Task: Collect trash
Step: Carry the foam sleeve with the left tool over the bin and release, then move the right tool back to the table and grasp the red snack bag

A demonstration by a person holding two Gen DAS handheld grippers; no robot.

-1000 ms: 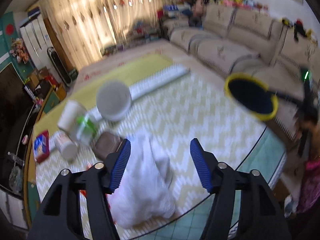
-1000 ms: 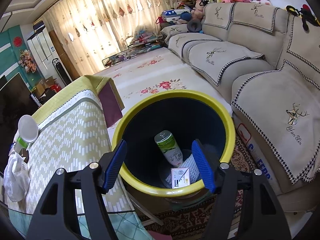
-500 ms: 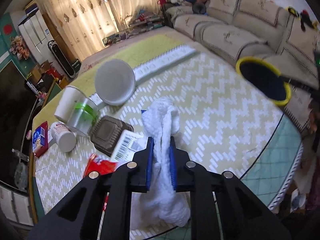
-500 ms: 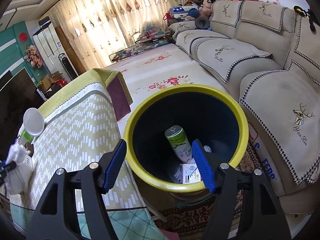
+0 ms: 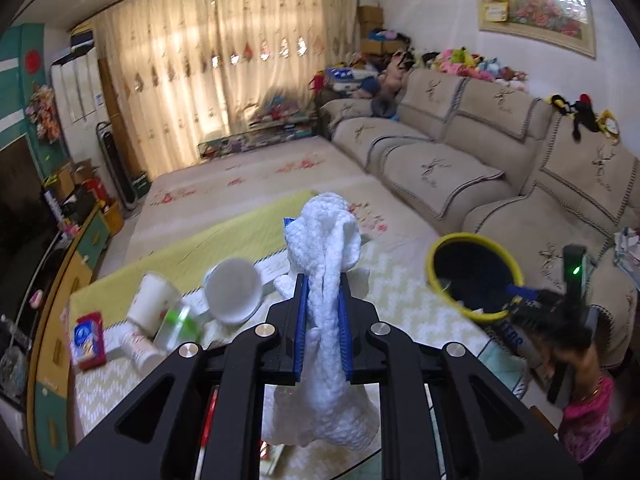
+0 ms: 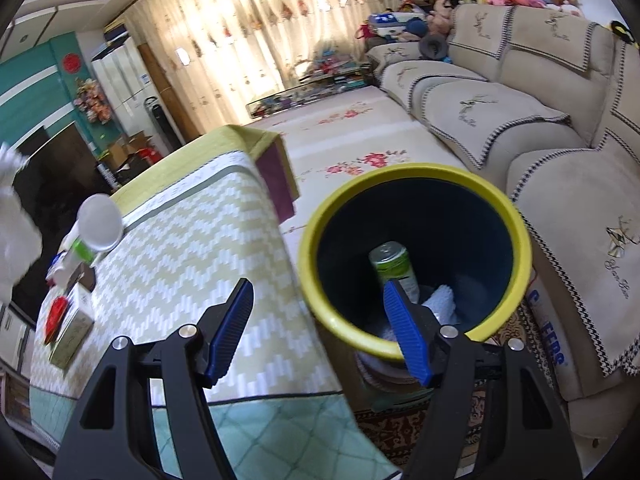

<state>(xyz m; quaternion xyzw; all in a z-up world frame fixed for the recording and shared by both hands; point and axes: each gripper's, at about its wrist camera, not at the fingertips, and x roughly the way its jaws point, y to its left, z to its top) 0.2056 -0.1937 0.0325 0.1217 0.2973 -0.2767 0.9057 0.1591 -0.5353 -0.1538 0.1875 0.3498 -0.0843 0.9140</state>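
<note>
My left gripper (image 5: 323, 308) is shut on a crumpled white cloth (image 5: 326, 236), held up off the table; it hangs below the jaws and bulges above them. The same cloth shows at the left edge of the right wrist view (image 6: 16, 220). A yellow-rimmed dark bin (image 5: 440, 248) stands off the table's right side. My right gripper (image 6: 316, 296) is open and holds nothing, hovering above the near rim of the bin (image 6: 400, 172). Inside the bin are a green can (image 6: 394, 264) and something white.
On the zigzag tablecloth (image 5: 404, 320) lie a white bowl (image 5: 234, 290), a paper cup (image 5: 150, 300), a clear bottle (image 5: 178, 326) and a red-and-blue packet (image 5: 88, 338). A box (image 6: 74, 330) sits nearer. A beige sofa (image 5: 460, 168) runs behind the bin. A pink sleeve (image 5: 588, 420) shows lower right.
My left gripper shut on the white cloth and lifted it off the table. The right gripper drifted left, so the bin now sits right of centre in its view.
</note>
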